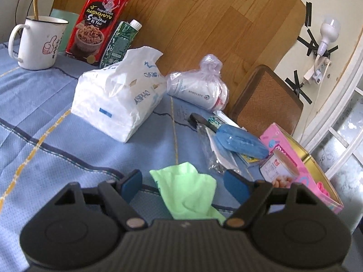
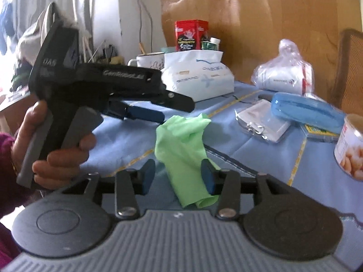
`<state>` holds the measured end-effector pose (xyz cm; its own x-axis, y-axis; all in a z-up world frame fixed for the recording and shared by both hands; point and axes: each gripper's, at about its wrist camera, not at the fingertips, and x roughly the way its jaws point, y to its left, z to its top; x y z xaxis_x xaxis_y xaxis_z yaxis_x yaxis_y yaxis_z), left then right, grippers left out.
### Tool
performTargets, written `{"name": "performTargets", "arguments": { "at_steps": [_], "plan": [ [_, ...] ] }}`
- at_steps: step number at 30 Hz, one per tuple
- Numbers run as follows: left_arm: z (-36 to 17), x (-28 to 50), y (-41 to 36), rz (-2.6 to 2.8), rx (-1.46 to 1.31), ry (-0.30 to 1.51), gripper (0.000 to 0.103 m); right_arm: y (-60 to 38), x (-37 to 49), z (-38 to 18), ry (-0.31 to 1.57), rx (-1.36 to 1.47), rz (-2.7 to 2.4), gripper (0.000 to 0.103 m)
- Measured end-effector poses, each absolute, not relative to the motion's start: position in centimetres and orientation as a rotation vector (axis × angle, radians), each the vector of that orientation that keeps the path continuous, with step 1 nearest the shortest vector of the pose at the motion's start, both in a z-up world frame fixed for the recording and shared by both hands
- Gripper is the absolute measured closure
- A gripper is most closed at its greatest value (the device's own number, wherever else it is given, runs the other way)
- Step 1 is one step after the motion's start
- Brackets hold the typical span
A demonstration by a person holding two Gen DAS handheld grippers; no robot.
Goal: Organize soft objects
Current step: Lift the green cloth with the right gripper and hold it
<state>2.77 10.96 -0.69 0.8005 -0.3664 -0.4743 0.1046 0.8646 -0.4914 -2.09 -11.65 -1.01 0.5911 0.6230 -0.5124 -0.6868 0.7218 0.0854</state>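
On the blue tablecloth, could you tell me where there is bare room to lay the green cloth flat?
The widest bare stretch of tablecloth lies between the mug, the tissue pack and the green cloth. The side with the blue case, the can and the pink box is crowded.

a lived-in home, dining corner by the look of it: table under a blue quilted cloth point(image 1: 56, 122), enamel mug point(image 1: 38, 42) with a spoon, red snack tin point(image 1: 97, 22), drink carton point(image 1: 122, 40), soft tissue pack point(image 1: 118, 95), open food can point(image 1: 281, 167), woven-back chair point(image 1: 267, 104) pushed in, wood-grain panel point(image 1: 204, 22) behind, bulb point(image 1: 329, 31) taped to the wall.
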Motion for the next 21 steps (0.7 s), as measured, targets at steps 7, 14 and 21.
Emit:
{"name": "performTargets", "arguments": {
  "at_steps": [7,14,21],
  "plan": [
    [-0.7,2.8,10.8,-0.268,-0.461,0.594,0.021,-12.4,-0.8,-1.3,0.597,-0.037,0.776,0.054],
    [-0.7,2.8,10.7,-0.277,-0.457,0.595,0.021,-12.5,-0.7,-1.2,0.598,-0.028,0.780,0.053],
    [-0.6,2.7,10.5,-0.290,-0.446,0.593,0.021,-12.5,-0.7,-1.2,0.600,-0.029,0.776,0.051]
  ]
}}
